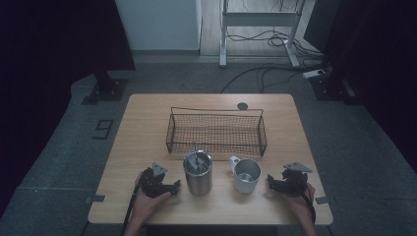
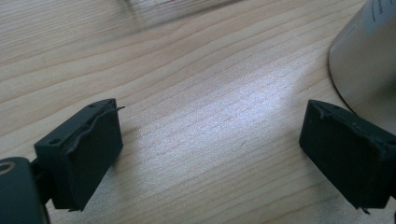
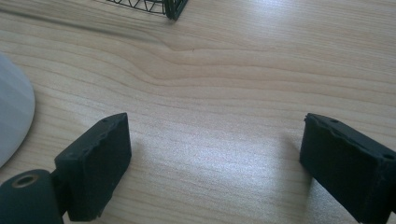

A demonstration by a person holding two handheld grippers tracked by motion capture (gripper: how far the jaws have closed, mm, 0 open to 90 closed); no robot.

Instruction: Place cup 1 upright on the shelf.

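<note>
A black wire basket [image 1: 216, 132] stands in the middle of the wooden table [image 1: 142, 118]. In front of it stand a steel tumbler [image 1: 197, 173] with a lid and a white mug [image 1: 245, 175]. My left gripper [image 1: 173, 187] rests on the table just left of the tumbler, held by a hand, jaws wide apart over bare wood [image 2: 210, 135]. The tumbler's base [image 2: 364, 60] shows beside its right jaw. My right gripper [image 1: 271, 182] lies right of the mug, also open with nothing between its jaws [image 3: 215, 154]. The mug's side [image 3: 11, 116] and a basket corner [image 3: 175, 7] appear there.
A small round grommet [image 1: 242, 105] sits near the table's far edge. Beyond the table are a desk frame [image 1: 260, 29], floor cables [image 1: 265, 73] and dark stands on both sides. Bare wood lies along the table's left and right margins.
</note>
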